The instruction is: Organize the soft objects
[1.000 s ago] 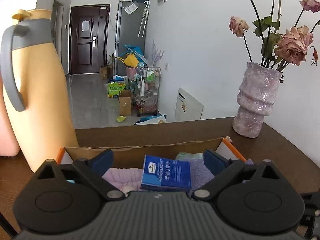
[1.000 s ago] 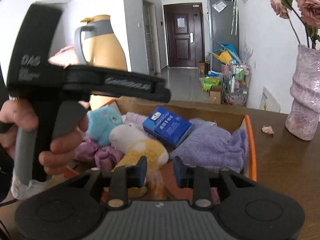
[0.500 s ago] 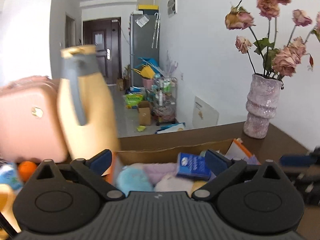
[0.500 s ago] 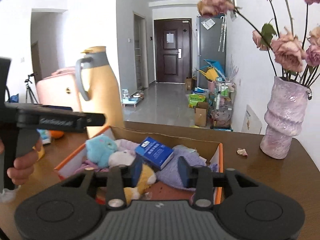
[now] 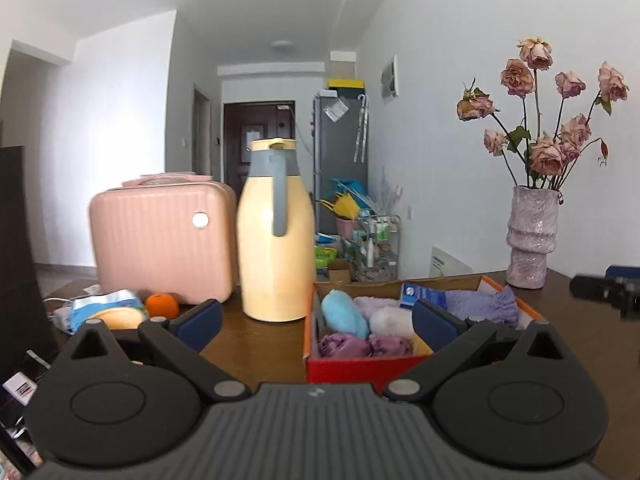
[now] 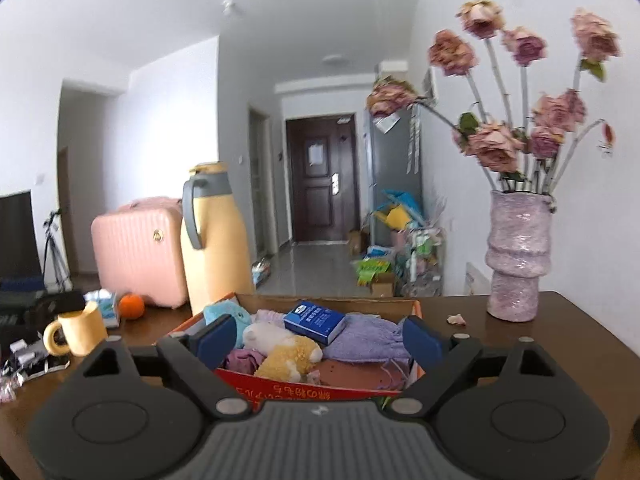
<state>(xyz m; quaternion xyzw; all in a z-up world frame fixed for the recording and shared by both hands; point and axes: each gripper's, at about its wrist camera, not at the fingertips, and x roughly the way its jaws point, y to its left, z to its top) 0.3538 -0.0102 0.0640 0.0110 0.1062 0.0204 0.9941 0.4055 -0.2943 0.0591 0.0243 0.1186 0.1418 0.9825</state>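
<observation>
Above the brown table [image 6: 560, 340], right gripper [image 6: 320, 340] jaws opening wide, empty — left gripper [image 5: 316, 322] spread, empty too — soft toys sit in the cardboard box [image 6: 320, 390] beside yellow thermos [image 6: 216, 240], hallway behind.

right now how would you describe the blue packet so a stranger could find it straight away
Find the orange-edged cardboard box on the brown table, in front of the yellow jug. The blue packet lies on top of the purple towel inside; it is the only flat, printed, hard-cornered thing among the plush toys.
</observation>
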